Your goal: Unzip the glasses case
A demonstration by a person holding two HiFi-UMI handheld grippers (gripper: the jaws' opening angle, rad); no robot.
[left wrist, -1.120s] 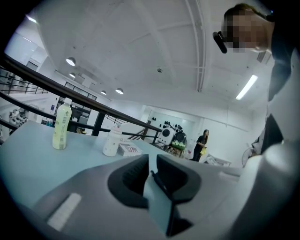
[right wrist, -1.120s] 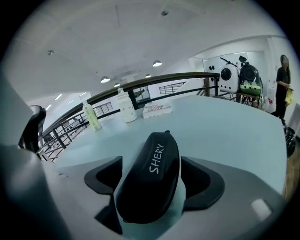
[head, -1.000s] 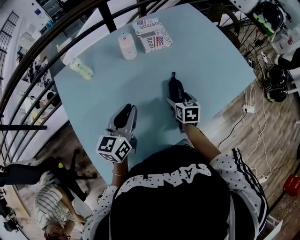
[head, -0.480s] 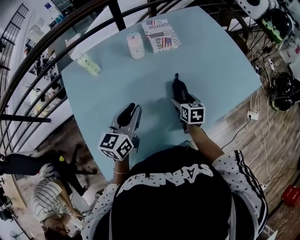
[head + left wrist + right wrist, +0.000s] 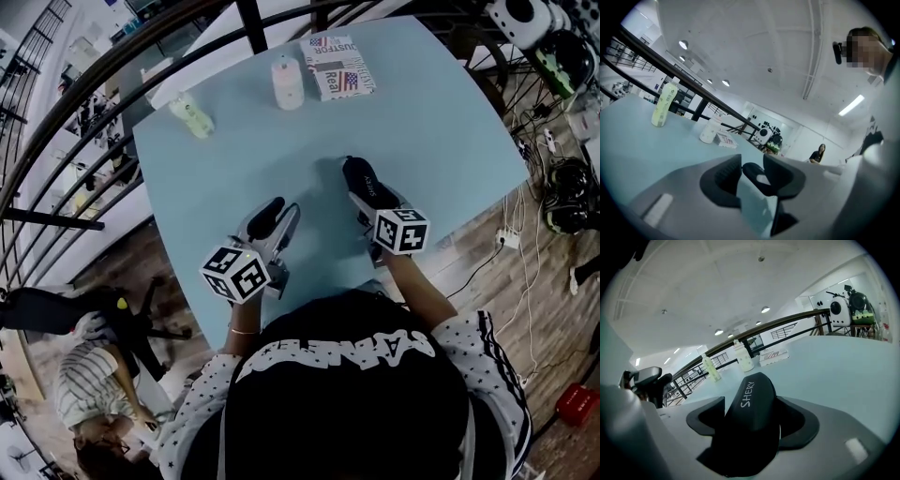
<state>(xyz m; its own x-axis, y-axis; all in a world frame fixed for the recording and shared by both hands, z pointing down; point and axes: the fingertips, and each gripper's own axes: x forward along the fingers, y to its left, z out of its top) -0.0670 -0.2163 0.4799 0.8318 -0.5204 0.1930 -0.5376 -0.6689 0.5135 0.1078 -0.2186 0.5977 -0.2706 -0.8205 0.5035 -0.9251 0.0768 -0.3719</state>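
Note:
The glasses case (image 5: 354,176) is black, with white "SHERY" lettering, and lies a little right of the middle of the pale blue table (image 5: 441,122). My right gripper (image 5: 361,192) has it from the near end. Its jaws have just been closing, and in the right gripper view the case (image 5: 752,399) fills the gap of the right gripper (image 5: 752,420), both pads against it. My left gripper (image 5: 278,211) hovers to the left of the case, open and holding nothing. In the left gripper view the left gripper (image 5: 751,168) shows bare table in its gap and the dark case (image 5: 758,174) beyond.
At the table's far side stand a white bottle (image 5: 288,82), a printed box (image 5: 339,67) and a pale green bottle (image 5: 192,117). A dark railing (image 5: 112,70) runs behind the table. Cables and gear (image 5: 562,187) lie on the floor to the right.
The right gripper has come up a little with the case between its jaws, and the case now sits more tilted. The left gripper has rolled slightly in place.

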